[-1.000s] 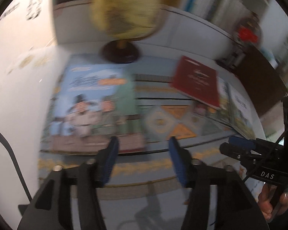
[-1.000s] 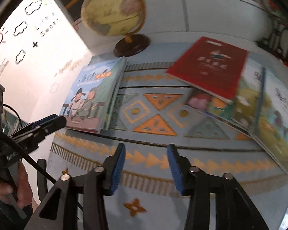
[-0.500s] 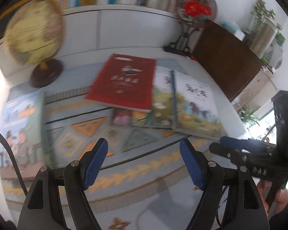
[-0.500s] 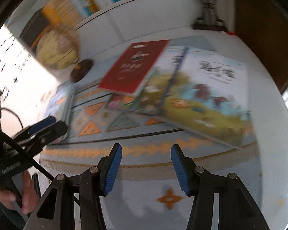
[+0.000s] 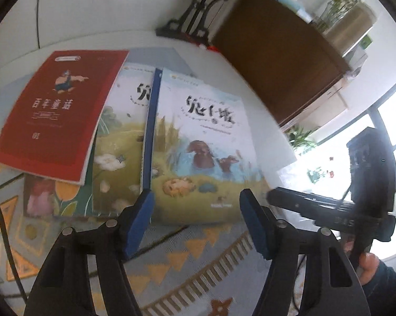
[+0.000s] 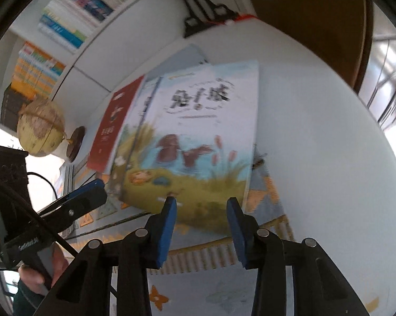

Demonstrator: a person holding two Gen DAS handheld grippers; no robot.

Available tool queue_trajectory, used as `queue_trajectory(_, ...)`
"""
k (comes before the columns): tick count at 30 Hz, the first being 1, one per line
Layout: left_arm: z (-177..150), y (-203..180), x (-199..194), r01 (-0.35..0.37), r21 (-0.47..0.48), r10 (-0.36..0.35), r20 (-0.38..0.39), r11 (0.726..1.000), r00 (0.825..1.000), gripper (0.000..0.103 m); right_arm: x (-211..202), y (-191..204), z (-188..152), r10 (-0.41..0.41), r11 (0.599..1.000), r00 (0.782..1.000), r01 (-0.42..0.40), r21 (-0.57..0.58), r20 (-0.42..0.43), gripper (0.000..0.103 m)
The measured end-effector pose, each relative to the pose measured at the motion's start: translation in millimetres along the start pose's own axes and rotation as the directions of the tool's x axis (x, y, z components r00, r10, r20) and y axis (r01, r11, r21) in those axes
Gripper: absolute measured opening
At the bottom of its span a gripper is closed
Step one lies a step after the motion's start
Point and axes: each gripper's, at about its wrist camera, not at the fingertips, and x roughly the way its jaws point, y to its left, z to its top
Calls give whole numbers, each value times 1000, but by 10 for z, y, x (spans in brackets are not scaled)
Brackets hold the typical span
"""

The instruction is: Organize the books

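left gripper (image 5: pixel 196 201) jaws apart, just been closing, nothing between; hung over pond book (image 5: pixel 203 152) near edge. right gripper (image 6: pixel 202 209) likewise (narrower gap). red book (image 5: pixel 58 113) overlapped neighbours on rug (image 5: pixel 171 263).

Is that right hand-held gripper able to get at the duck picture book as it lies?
Probably yes. The right hand-held gripper hangs open just before the duck picture book's near edge, with nothing lying between; the book lies topmost.
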Motion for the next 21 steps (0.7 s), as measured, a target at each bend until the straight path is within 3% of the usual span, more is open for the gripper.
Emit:
queue_trajectory(11,47,80,219,-20,-49,20,-11,999,1000,64,170,-118,158,46,999,997,-48,-27,-62,38)
queue_trajectory(21,162,137,297,36,-83,-36,-8,996,999,65,264,-71,306,-8,998,999,5,-58,-51,38)
